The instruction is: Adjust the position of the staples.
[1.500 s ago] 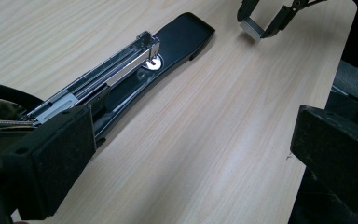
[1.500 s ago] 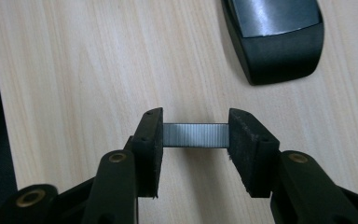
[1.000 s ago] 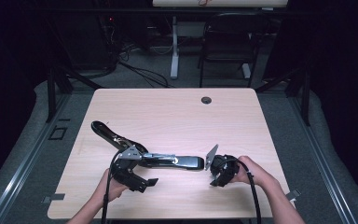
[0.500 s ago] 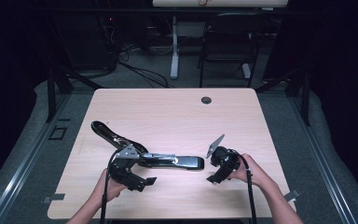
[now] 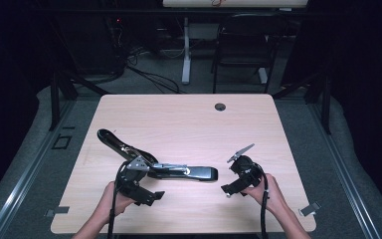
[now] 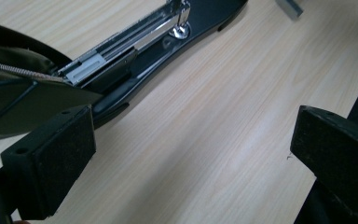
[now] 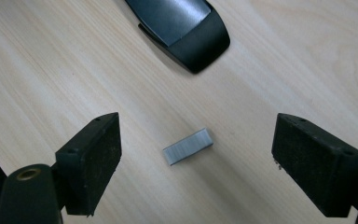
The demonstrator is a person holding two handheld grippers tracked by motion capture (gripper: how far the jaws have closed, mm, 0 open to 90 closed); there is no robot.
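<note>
The right gripper (image 5: 227, 190) is hovering near the table's right front, its jaws having just been opening; they are standing wide now, holding nothing, with a small strip of staples (image 7: 188, 146) lying loose on the wood between and below its pads (image 7: 93, 158), touching neither. The left gripper (image 5: 151, 195) is sitting at the near left, its jaws also gaping wide and gripping nothing, its left pad just beside the opened stapler (image 5: 159, 168). That stapler is lying across the middle of the table (image 5: 189, 119), its lid swung back toward the far left and its magazine channel (image 6: 116, 51) exposed.

Judging from this, the staple strip is being set down or regripped during loading; the next move is probably calling for a cleaner pinch on the strip and carrying it left to the channel.

The table is pale wood with a cable hole (image 5: 220, 106) at its far edge; beyond it, a dim room is showing a dark chair (image 5: 243, 50) and floor cables.
</note>
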